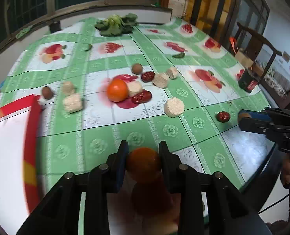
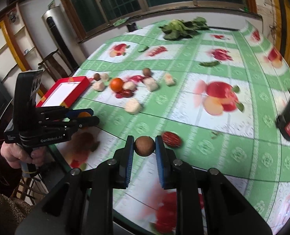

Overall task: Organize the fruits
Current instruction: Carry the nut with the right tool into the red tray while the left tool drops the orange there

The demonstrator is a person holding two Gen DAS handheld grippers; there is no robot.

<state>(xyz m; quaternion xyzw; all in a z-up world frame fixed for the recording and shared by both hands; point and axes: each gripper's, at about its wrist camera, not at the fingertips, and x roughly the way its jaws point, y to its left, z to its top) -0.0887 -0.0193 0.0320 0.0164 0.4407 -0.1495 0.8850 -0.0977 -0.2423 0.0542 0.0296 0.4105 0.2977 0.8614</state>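
Early stage: left gripper [image 1: 143, 152] jaws pinch an orange [image 1: 144, 163], right gripper [image 2: 144, 146] jaws pinch a brown fruit [image 2: 144, 146]; red tray [image 1: 32, 117] at 9 o'clock holds nothing visible, most fruit remains on the surface [image 1: 105, 135].

left hand-held gripper [image 1: 144, 146]: clamped, loaded | right hand-held gripper [image 2: 144, 140]: clamped, loaded

Green checked tablecloth [image 1: 105, 137] with printed fruit; leafy greens [image 1: 116, 25] at far edge; dark can [image 1: 247, 81] at right; wooden chair [image 1: 258, 45] beyond.
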